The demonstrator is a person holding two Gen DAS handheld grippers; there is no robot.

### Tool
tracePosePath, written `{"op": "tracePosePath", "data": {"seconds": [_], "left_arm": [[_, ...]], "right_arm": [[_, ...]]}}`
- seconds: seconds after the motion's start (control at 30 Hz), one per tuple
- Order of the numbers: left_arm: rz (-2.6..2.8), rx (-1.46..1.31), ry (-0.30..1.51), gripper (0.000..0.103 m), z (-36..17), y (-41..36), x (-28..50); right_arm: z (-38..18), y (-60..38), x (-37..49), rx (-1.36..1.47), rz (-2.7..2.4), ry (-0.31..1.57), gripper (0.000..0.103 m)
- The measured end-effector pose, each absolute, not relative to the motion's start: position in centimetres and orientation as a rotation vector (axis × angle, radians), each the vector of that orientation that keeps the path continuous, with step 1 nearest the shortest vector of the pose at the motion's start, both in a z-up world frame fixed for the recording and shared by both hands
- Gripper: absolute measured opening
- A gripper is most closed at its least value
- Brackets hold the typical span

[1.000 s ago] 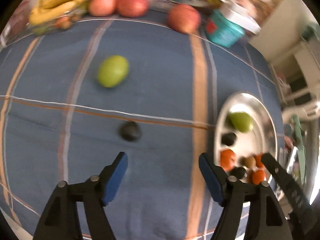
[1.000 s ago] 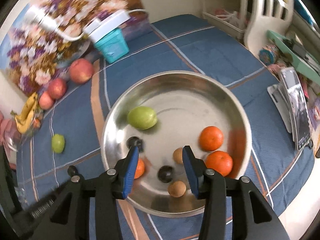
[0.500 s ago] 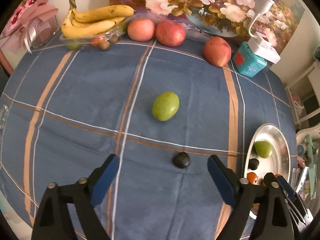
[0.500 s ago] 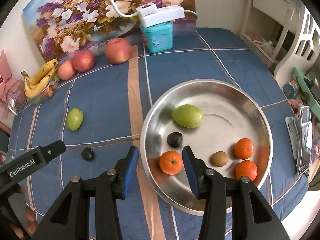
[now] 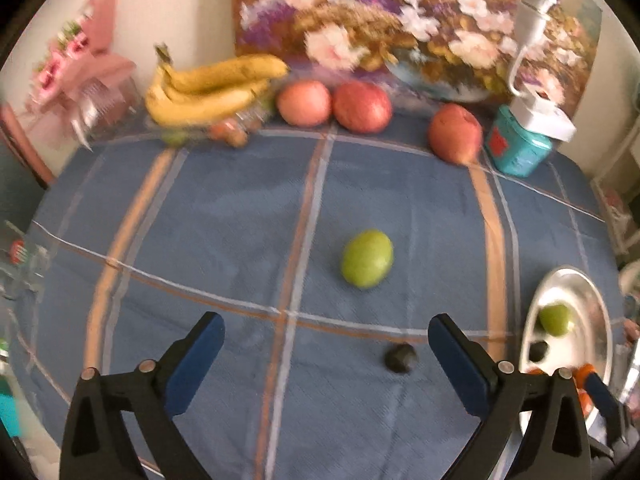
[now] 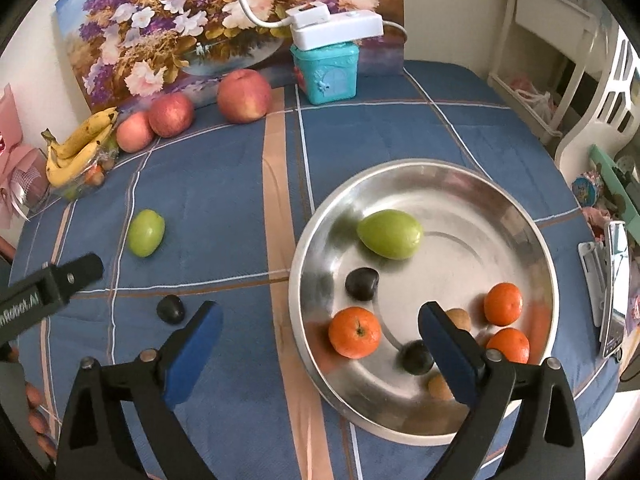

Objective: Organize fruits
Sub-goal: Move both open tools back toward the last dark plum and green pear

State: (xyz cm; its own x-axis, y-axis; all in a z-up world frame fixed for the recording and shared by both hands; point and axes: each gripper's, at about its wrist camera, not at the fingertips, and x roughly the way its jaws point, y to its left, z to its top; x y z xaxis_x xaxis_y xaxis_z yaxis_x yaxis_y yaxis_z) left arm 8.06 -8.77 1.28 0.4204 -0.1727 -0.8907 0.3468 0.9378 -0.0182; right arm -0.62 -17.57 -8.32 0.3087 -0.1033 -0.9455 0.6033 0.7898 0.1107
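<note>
While the steel bowl (image 6: 532, 224) is already loaded with fruit, a green fruit (image 5: 367, 258) and a dark plum (image 5: 401, 357) are left on the cloth — both the left gripper (image 5: 326, 354) and right gripper (image 6: 320, 344) are held spread and empty. A reach and grasp is judged next.

Blue plaid tablecloth (image 6: 224, 184), floral painting (image 6: 192, 24) against cream wall (image 5: 180, 4), white shelving (image 6: 560, 32) at right.

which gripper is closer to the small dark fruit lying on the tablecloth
Left. The left gripper hangs open with the dark fruit just ahead, near its right finger. The right gripper is open by the steel bowl, the fruit off to its left.
</note>
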Motion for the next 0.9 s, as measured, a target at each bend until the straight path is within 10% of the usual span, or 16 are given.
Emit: {"op": "tracePosePath", "data": {"seconds": [0.9], "left_arm": [[-0.116, 0.148, 1.186, 0.103, -1.2, -1.7, 13.2]], "right_arm": [[-8.8, -11.3, 4.8, 0.42, -0.303, 1.175, 0.098]]}}
